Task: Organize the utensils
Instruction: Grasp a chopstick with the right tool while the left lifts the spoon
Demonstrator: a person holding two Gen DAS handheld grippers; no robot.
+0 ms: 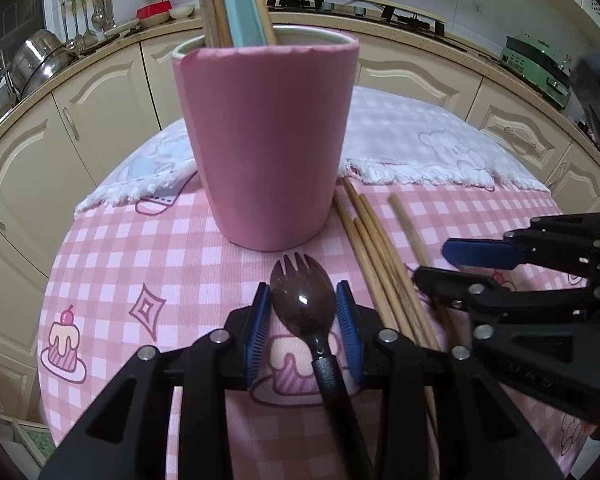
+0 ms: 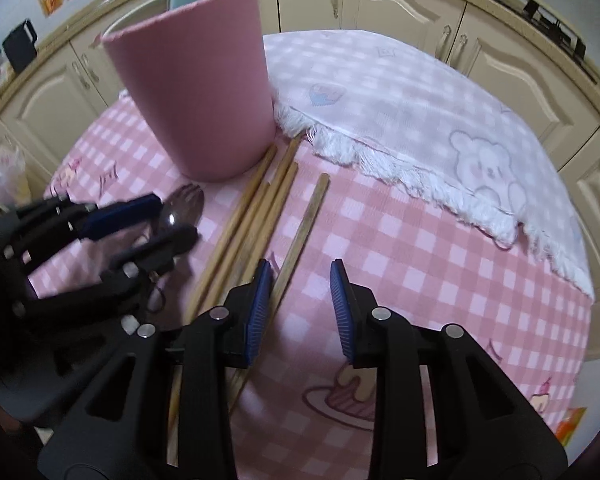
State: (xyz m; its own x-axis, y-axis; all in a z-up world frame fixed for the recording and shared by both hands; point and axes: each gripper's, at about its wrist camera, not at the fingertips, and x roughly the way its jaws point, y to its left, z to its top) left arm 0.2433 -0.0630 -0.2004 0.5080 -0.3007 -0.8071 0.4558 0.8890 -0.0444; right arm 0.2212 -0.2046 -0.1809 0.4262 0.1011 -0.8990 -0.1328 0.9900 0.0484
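Straddling the brown spork [image 1: 305, 304] just before the pink cup [image 1: 268, 140] with parted jaws, the left gripper [image 1: 303, 320] hovers while the right gripper [image 2: 300, 308] gapes empty beside loose chopsticks [image 2: 252, 232].

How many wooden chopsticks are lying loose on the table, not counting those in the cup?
5, as far as visible: four lie bunched together just right of the pink cup, one lies apart further right, by the right gripper. Their lower ends are hidden.
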